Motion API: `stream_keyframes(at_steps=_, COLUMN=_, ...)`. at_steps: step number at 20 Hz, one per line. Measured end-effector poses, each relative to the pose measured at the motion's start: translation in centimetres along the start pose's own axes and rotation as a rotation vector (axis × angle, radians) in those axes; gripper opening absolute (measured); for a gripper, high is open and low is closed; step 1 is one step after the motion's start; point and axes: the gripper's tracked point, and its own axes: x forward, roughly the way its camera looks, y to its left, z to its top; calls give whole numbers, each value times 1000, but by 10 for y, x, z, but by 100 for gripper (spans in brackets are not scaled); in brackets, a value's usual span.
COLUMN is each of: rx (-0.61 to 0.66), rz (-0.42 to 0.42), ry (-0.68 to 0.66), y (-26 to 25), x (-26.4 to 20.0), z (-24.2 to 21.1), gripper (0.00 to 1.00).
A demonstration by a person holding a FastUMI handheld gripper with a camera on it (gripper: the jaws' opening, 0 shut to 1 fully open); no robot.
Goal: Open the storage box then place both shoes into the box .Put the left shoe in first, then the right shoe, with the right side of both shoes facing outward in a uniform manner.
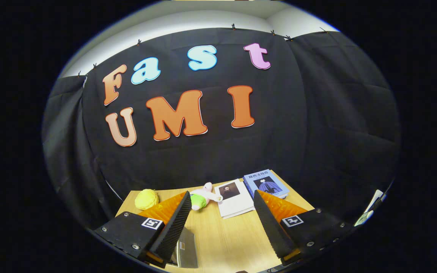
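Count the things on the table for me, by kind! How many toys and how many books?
Soft toys: 2, a yellow plush and a pink-and-green plush.
Books: 2, a white book and a blue book.
Total: 4.
The gripper is open over the table.

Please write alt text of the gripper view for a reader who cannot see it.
The tool is open and holds nothing above a wooden table. Beyond its fingers lie a yellow plush toy, a pink and green plush toy, a white book and a blue book. A grey box corner shows beside one finger.
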Motion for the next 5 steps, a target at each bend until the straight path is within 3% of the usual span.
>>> stream_keyframes(at_steps=5, rx=22, rz=-32, ry=-27, y=-48, x=-6, z=1, gripper=99)
